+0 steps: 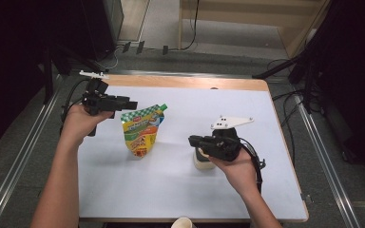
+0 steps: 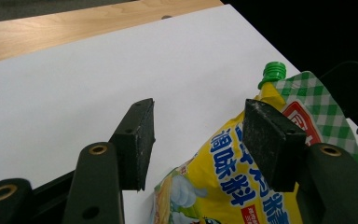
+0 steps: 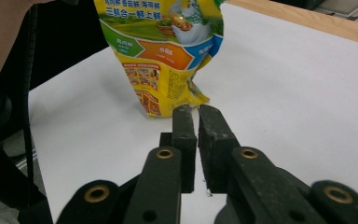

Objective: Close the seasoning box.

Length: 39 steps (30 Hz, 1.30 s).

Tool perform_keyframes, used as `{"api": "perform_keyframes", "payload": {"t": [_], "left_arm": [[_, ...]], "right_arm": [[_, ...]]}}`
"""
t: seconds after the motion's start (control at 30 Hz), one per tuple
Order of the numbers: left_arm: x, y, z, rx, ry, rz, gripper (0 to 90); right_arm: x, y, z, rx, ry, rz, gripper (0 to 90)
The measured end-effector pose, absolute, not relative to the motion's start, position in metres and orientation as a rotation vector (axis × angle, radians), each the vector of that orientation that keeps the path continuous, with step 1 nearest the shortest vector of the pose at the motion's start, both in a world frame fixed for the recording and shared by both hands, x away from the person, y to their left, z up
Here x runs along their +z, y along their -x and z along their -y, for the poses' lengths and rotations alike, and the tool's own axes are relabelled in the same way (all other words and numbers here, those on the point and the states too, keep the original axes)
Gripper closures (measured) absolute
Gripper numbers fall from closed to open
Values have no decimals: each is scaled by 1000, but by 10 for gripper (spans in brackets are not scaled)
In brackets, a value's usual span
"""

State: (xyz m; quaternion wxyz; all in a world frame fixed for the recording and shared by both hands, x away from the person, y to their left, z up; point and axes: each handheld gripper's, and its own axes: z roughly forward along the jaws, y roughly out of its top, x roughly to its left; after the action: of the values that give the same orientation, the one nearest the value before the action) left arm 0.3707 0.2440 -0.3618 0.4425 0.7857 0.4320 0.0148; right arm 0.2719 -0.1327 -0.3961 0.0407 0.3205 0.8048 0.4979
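The seasoning pouch [image 1: 143, 131] stood unheld on the tabletop [image 1: 180, 185]; left gripper [image 2: 196, 140] fingers gaped beside it (freshly released, seemingly), right gripper [image 3: 197, 122] fingers together, empty.

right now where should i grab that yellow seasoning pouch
Probably near the top of the yellow seasoning pouch, just under the green cap, coming from the left gripper side. It stands upright, and the flat upper part should fit between the open fingers.
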Motion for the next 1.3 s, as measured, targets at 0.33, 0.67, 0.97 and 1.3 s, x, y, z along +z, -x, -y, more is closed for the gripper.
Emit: {"api": "perform_keyframes", "payload": {"t": [0.33,0.67,0.97,1.3], "left_arm": [[-366,-373,-245,29,-1938,-1099,430],[-368,-373,-242,44,-1940,-1115,409],[-370,-373,-242,45,-1947,-1110,402],[-370,-373,-240,45,-1955,-1101,400]], "right_arm": [[-389,-280,158,1506,-1045,-2438,900],[-384,-284,180,1481,-1063,-2416,900],[-378,-287,199,1468,-1103,-2392,900],[-373,-288,224,1451,-1162,-2340,900]]}}
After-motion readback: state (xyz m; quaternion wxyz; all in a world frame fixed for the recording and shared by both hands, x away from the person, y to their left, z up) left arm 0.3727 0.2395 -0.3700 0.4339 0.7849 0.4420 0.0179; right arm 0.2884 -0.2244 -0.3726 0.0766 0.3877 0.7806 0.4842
